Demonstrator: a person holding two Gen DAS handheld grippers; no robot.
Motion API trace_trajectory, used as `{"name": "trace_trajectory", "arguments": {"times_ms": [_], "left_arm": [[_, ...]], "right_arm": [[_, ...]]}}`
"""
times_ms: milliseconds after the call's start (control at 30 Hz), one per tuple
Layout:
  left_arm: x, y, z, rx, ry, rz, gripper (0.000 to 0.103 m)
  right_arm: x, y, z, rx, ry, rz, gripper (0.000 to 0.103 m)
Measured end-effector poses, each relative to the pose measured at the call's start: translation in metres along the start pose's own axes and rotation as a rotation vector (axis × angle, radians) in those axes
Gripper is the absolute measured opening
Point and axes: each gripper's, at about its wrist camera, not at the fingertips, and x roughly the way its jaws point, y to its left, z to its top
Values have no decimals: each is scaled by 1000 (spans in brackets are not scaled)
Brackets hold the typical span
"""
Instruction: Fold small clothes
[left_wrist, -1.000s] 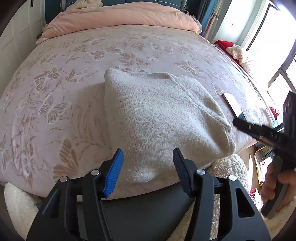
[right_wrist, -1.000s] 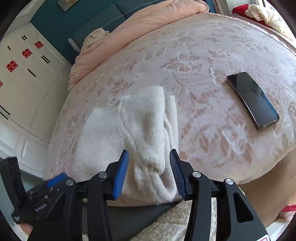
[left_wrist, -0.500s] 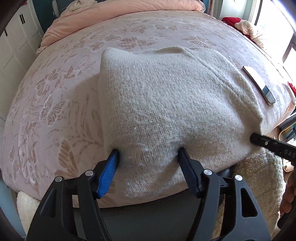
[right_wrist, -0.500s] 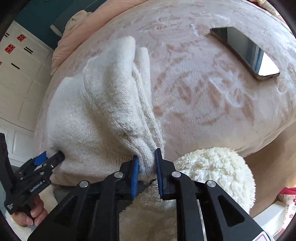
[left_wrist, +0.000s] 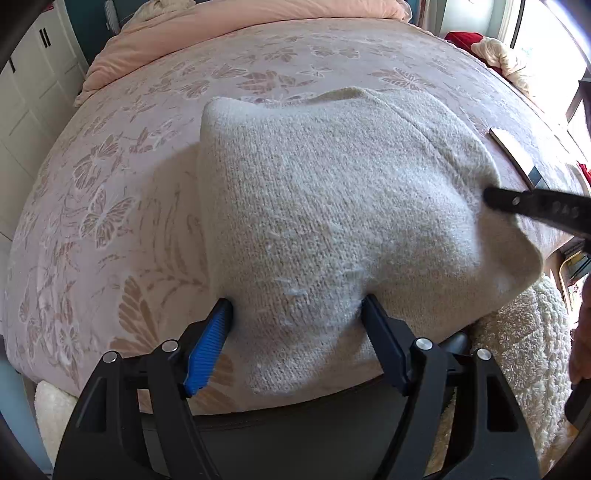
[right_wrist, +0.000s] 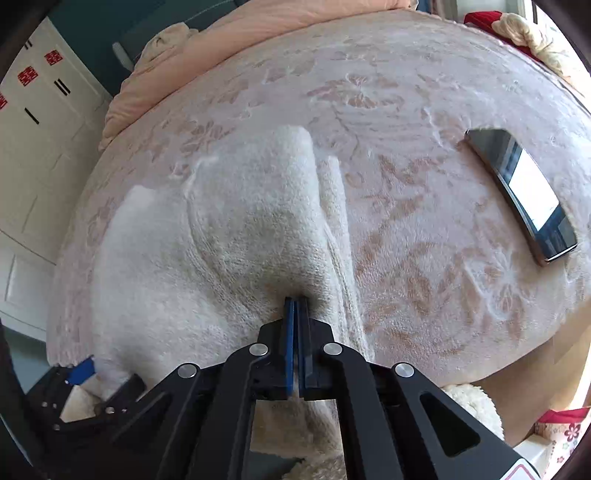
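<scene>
Cream knit garment (left_wrist: 343, 221), already folded into a thick pad, lies at the near edge of the bed (left_wrist: 122, 192), on its butterfly-patterned cover. The right gripper (right_wrist: 296, 306) has just been closing, and its fingers (right_wrist: 289, 332) are now pressed together on a pinch of the knit at the garment's near right corner, where a seam and a folded-in strip run away from the camera. That pinch gives a hold from which the near edge can be lifted. The left gripper (left_wrist: 295, 314) has just been opening; its fingers (left_wrist: 208, 350) stand wide on either side of the near left corner, with the cloth bulging between them but not clamped. Judging by this, the left side is being set up to take a matching bite, so both corners can rise together and fold toward the far side. A phone (right_wrist: 524, 195) lies well apart on the right, clear of the fold.
</scene>
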Motion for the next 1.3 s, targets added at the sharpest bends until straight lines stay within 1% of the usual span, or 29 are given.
{"name": "trace_trajectory", "arguments": {"times_ms": [33,100,167,200,267,333,367,400,433,467,500,533,567,600,667,700,733,767,833,867,900,933,967,1000,1033,1067,1100,1167,1300], "left_arm": [[1,3,0,-9,5,-5,73],[4,6,0,-32,11,-15,75],[6,6,0,-37,15,-14,77],[7,6,0,-38,20,-16,77],[3,7,1,-42,29,-27,77],[-13,18,3,-87,2,-96,76],[-21,28,5,-138,-14,-155,76],[-27,41,7,-207,-30,-218,82],[-29,53,10,-284,-42,-271,86],[-26,66,13,-356,-48,-310,92],[-16,77,16,-414,-30,-339,92],[-2,85,19,-464,9,-361,92],[14,92,21,-508,48,-388,92],[31,98,21,-553,89,-409,92],[56,102,20,-614,141,-482,94],[64,102,20,-635,160,-500,95],[65,101,19,-645,157,-501,96],[64,97,20,-628,147,-491,96],[57,85,26,-547,127,-450,92],[51,78,29,-505,109,-432,82],[45,73,33,-466,99,-403,77],[40,68,36,-436,95,-380,73],[35,64,39,-418,93,-366,65],[29,60,42,-399,89,-347,57],[23,56,45,-378,82,-336,53],[15,54,49,-358,69,-324,46],[6,52,52,-337,52,-321,43],[-18,49,63,-299,8,-328,42],[-80,54,87,-225,-106,-377,41]], "right_arm": [[-9,6,-1,-15,-11,8,0],[-3,11,-5,-55,20,-10,0],[36,5,-17,-97,119,-73,0],[44,0,-20,-81,129,-48,0],[24,-1,-14,-25,81,-3,0],[1,0,-3,-11,-2,11,16],[-4,0,3,-15,-34,5,52],[-3,-2,8,-22,-50,7,82],[5,-4,13,-31,-30,17,85],[20,-9,16,-25,15,26,84],[37,-14,17,-1,67,28,84],[54,-20,16,31,122,28,84],[67,-22,13,61,158,67,84],[77,-25,10,99,180,112,84],[83,-31,7,164,162,144,90],[83,-30,6,169,155,148,92],[82,-29,5,168,150,140,92],[81,-27,5,166,146,134,91],[80,-25,5,169,144,158,77],[78,-25,5,175,147,175,64],[75,-24,5,184,146,186,51],[71,-22,6,190,143,198,45],[66,-21,7,192,137,201,38],[59,-18,9,188,125,203,36],[51,-14,11,182,106,207,35],[40,-11,13,177,86,213,34],[28,-7,15,168,63,219,33],[-3,3,21,138,4,218,33],[-77,28,40,81,-144,224,33]]}}
